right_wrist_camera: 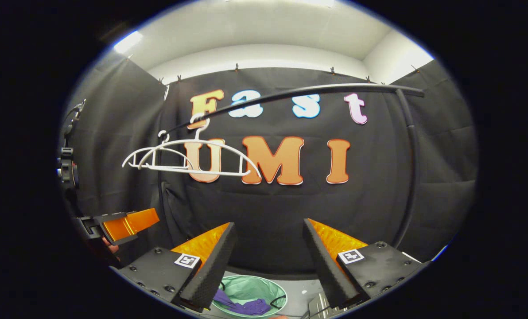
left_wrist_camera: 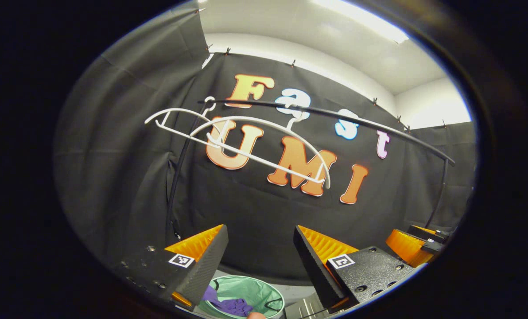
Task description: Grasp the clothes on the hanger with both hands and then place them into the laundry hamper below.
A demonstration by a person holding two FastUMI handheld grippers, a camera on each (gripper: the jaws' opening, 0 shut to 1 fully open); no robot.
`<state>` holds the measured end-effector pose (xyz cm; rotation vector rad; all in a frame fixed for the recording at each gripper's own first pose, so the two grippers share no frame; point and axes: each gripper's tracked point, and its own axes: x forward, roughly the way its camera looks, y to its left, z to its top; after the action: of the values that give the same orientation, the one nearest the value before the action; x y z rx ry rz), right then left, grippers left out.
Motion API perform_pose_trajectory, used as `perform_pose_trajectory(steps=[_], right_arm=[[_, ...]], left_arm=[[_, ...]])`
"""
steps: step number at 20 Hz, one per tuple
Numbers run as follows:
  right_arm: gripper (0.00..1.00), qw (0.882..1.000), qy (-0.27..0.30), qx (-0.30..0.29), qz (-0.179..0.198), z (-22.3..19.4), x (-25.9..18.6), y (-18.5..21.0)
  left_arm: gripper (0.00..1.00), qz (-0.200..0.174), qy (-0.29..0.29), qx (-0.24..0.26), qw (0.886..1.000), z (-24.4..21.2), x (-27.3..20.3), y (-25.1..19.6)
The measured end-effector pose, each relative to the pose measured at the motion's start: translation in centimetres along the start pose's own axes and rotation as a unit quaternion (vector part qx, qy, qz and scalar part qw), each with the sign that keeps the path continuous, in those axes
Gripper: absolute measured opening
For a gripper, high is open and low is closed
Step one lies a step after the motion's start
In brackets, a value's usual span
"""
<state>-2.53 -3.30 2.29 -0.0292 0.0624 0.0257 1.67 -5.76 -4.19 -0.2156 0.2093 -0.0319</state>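
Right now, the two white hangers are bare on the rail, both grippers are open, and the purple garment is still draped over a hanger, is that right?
Not quite: the purple garment lies in the green hamper below, as the right gripper view shows. The two white hangers are indeed bare on the rail, and the left gripper and right gripper are open.

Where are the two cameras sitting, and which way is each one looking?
Left gripper view: rides on the left gripper, facing the rail with bare white hangers; its own open fingers show below, the right gripper far right.
Right gripper view: rides on the right gripper, facing the same rail and hangers; the left gripper shows at left.
Shared: both see the green hamper holding purple clothes below.
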Motion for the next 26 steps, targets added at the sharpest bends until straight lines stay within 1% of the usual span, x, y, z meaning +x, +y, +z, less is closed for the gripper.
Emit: perform_pose_trajectory(steps=[1, 2, 3, 4, 5, 6, 7, 8, 9, 10, 11, 12, 16, 17, 19, 21, 22, 26], right_arm=[[0.89, 1.0, -0.006, -0.001, -0.002, 0.2, -1.0, -0.8], [0.98, 1.0, -0.01, -0.001, -0.004, 0.4, -1.9, -1.5], [1.0, 1.0, -0.014, 0.001, -0.005, 0.6, -2.8, -2.2], [0.95, 1.0, -0.015, 0.003, -0.005, 0.8, -3.5, -2.8], [0.89, 1.0, -0.015, 0.007, -0.004, 0.7, -4.3, -3.3], [1.0, 1.0, -0.014, 0.012, -0.005, 0.6, -5.1, -3.9], [0.98, 1.0, -0.015, 0.017, -0.007, 0.7, -5.7, -4.5], [0.98, 1.0, -0.018, 0.02, -0.011, 0.7, -6.3, -5.2], [1.0, 1.0, -0.019, 0.02, -0.015, 0.6, -6.8, -6.0], [0.94, 0.999, -0.021, 0.018, -0.018, 0.6, -7.4, -6.7], [0.98, 0.999, -0.021, 0.015, -0.021, 0.6, -7.7, -7.3], [0.98, 0.999, -0.02, 0.013, -0.021, 0.6, -8.0, -7.6], [0.98, 0.999, -0.028, 0.014, -0.031, 0.8, -9.0, -8.9], [0.98, 0.999, -0.029, 0.015, -0.034, 0.7, -9.2, -9.0], [0.98, 0.999, -0.023, 0.019, -0.037, 0.1, -9.7, -9.2], [0.98, 0.999, -0.017, 0.026, -0.04, -0.3, -9.9, -9.3], [0.98, 0.999, -0.015, 0.028, -0.041, -0.6, -10.1, -9.4], [0.98, 0.998, -0.012, 0.026, -0.048, -1.1, -10.5, -9.7]], left_arm=[[0.99, 0.007, -0.007, 0.001, 1.0, 0.3, -0.7, -0.4], [0.9, 0.013, -0.009, 0.004, 1.0, 0.4, -1.7, -1.0], [0.9, 0.02, -0.01, 0.008, 1.0, 0.5, -2.2, -1.3], [0.94, 0.025, -0.012, 0.013, 1.0, 0.6, -2.9, -1.9], [0.95, 0.029, -0.016, 0.017, 0.999, 0.8, -3.4, -2.2], [0.9, 0.033, -0.022, 0.021, 0.999, 1.3, -4.1, -2.4], [0.9, 0.038, -0.029, 0.027, 0.998, 1.8, -4.6, -2.5], [0.95, 0.045, -0.041, 0.038, 0.997, 2.3, -5.2, -2.5], [0.94, 0.056, -0.054, 0.054, 0.996, 3.0, -5.5, -2.4], [0.95, 0.068, -0.066, 0.069, 0.993, 3.5, -6.0, -2.1], [0.95, 0.075, -0.072, 0.075, 0.992, 3.8, -6.2, -2.0], [0.94, 0.077, -0.071, 0.074, 0.992, 3.8, -6.5, -2.5], [0.91, 0.072, -0.055, 0.033, 0.995, 3.2, -7.1, -3.0], [0.99, 0.075, -0.05, 0.03, 0.995, 3.0, -7.0, -2.6], [0.9, 0.076, -0.041, 0.03, 0.996, 2.8, -7.1, -2.3], [0.9, 0.079, -0.038, 0.034, 0.996, 2.5, -7.3, -2.0], [0.94, 0.081, -0.038, 0.039, 0.995, 2.4, -7.4, -1.7], [0.94, 0.076, -0.035, 0.041, 0.996, 2.2, -7.5, -2.0]])
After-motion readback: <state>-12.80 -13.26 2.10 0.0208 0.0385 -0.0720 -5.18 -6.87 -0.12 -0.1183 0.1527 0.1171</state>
